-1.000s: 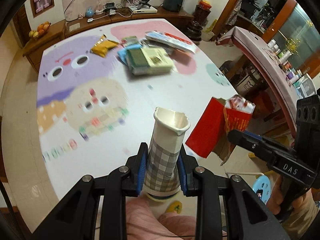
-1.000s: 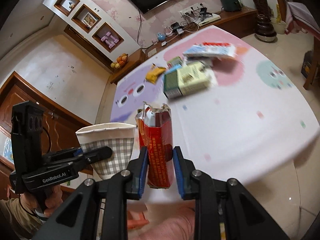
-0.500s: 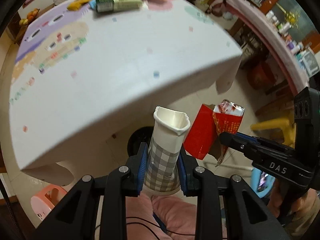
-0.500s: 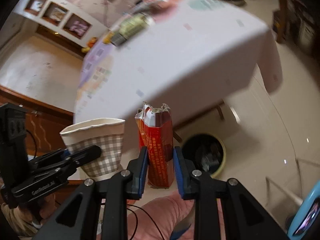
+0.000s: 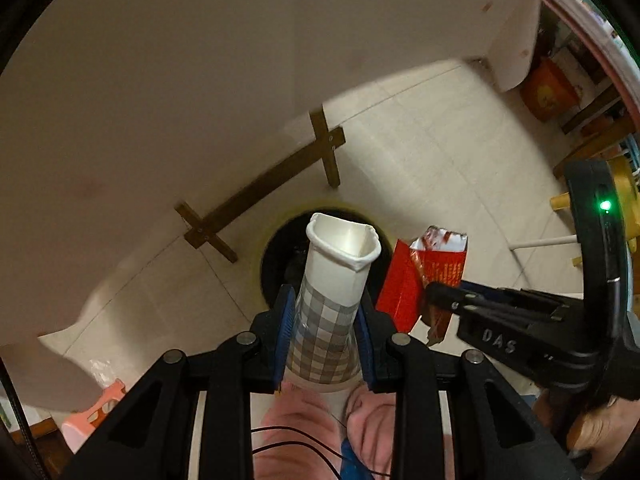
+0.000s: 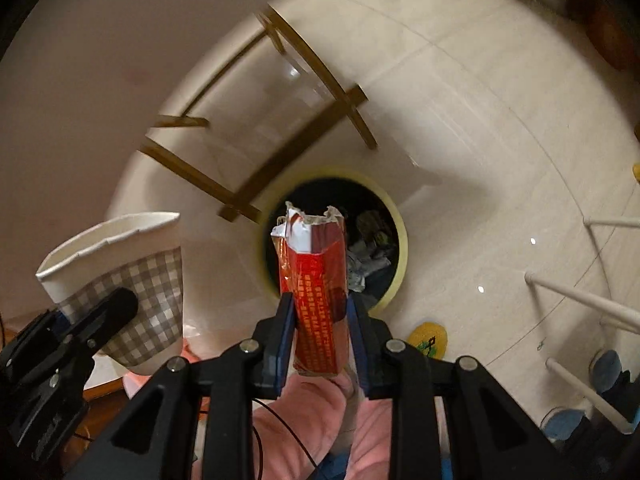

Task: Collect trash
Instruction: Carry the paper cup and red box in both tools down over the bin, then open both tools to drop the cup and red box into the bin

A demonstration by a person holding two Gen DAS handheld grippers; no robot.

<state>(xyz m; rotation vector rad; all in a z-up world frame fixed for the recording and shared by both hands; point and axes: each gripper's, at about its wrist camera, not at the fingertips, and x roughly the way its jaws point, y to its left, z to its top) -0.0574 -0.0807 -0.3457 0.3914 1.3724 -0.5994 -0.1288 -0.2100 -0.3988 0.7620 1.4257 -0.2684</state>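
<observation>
Two hand-held grippers, left (image 5: 325, 322) clamping one checked paper cup (image 5: 334, 284), right (image 6: 319, 330) opening around one red carton (image 6: 316, 292), one bin (image 6: 402, 240) below.

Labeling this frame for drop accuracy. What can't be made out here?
- Bin contents: right wrist view, dark, half behind red carton.
- Bin's near rim: left wrist view, behind checked paper cup.
- Cup base: both views, hidden by the left gripper.
- Tabletop: unseen; only hanging cloth, blurred.

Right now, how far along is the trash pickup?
Partly done: the yellow-rimmed bin already holds crumpled trash. In hand: the left claw grips a checked paper cup, the right claw a red carton, both above the bin. Left: dropping them in.
</observation>
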